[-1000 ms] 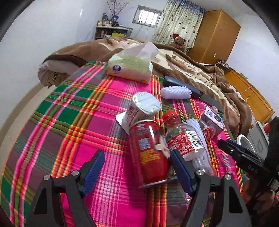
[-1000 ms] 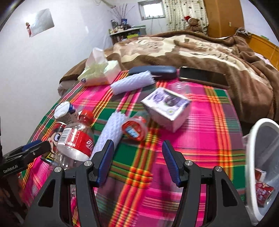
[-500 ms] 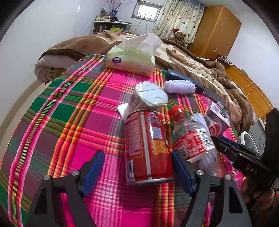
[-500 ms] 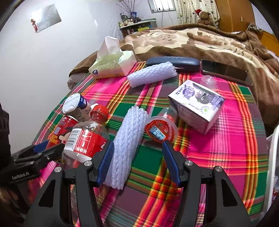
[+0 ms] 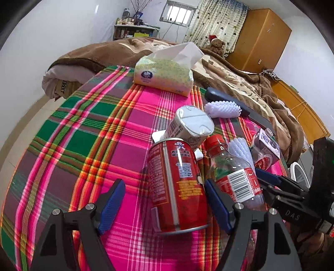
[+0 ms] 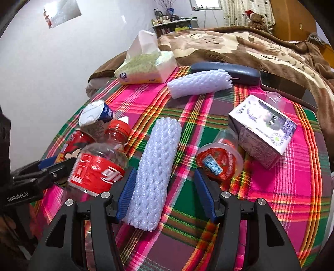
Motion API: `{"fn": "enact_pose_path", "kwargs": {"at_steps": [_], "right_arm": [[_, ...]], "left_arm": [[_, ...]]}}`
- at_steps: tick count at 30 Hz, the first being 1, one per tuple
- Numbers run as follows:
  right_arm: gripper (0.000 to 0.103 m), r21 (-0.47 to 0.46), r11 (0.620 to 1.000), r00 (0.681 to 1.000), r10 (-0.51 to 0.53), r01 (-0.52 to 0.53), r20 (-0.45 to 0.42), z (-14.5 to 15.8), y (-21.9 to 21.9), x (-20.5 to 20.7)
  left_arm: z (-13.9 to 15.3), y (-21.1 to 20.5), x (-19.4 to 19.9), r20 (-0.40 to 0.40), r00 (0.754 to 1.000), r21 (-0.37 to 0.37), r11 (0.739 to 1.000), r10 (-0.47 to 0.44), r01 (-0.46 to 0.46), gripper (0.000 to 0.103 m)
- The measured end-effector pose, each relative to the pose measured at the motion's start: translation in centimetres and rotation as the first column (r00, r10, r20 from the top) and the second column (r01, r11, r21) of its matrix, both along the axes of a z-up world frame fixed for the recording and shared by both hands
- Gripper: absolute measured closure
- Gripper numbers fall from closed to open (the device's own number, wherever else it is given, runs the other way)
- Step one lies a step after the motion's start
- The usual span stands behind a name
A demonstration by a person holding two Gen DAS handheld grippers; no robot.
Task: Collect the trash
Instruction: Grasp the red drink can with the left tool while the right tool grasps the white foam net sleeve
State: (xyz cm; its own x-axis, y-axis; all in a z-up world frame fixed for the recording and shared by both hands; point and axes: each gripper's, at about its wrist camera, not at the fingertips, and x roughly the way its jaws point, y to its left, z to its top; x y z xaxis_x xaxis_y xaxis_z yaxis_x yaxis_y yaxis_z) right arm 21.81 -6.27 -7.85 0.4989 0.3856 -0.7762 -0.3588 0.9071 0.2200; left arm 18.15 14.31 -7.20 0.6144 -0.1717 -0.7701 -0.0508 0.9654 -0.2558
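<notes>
Trash covers the plaid worktop (image 5: 87,133): a red can (image 5: 177,185) stands between the spread fingers of the left claw (image 5: 165,202), nearer its right finger. The right claw (image 6: 166,192), also spread apart, straddles the near end of a white foam sleeve (image 6: 155,173), with a plastic bottle (image 6: 100,164) just left.

White walls; barred window (image 5: 177,14); wooden wardrobe (image 5: 258,41); bed's brown blanket (image 5: 229,70).
</notes>
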Motion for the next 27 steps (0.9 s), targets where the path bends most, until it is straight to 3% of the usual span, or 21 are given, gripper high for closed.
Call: {"fn": "enact_pose_path", "kwargs": {"at_steps": [2, 3, 10, 15, 27], "right_arm": [[0.068, -0.035, 0.999, 1.0, -0.009, 0.009, 0.003, -0.3, 0.3, 0.1], [0.069, -0.054, 0.998, 1.0, -0.018, 0.018, 0.013, -0.3, 0.4, 0.1], [0.07, -0.044, 0.999, 1.0, -0.016, 0.016, 0.013, -0.1, 0.0, 0.0], [0.072, -0.035, 0.999, 1.0, -0.023, 0.023, 0.012, -0.1, -0.1, -0.1], [0.074, -0.04, 0.999, 0.999, -0.012, 0.013, 0.036, 0.2, -0.3, -1.1]], "left_arm": [[-0.2, -0.2, 0.1, -0.003, 1.0, 0.006, 1.0, -0.002, 0.002, 0.026], [-0.3, -0.2, 0.2, -0.003, 1.0, 0.002, 1.0, -0.007, 0.007, 0.026], [-0.7, -0.3, 0.6, -0.004, 1.0, -0.006, 1.0, -0.011, 0.011, 0.027], [-0.8, -0.5, 0.7, -0.002, 1.0, 0.002, 1.0, -0.015, 0.015, 0.048], [-0.2, -1.0, -0.6, 0.01, 1.0, 0.035, 0.999, -0.012, 0.012, 0.049]]}}
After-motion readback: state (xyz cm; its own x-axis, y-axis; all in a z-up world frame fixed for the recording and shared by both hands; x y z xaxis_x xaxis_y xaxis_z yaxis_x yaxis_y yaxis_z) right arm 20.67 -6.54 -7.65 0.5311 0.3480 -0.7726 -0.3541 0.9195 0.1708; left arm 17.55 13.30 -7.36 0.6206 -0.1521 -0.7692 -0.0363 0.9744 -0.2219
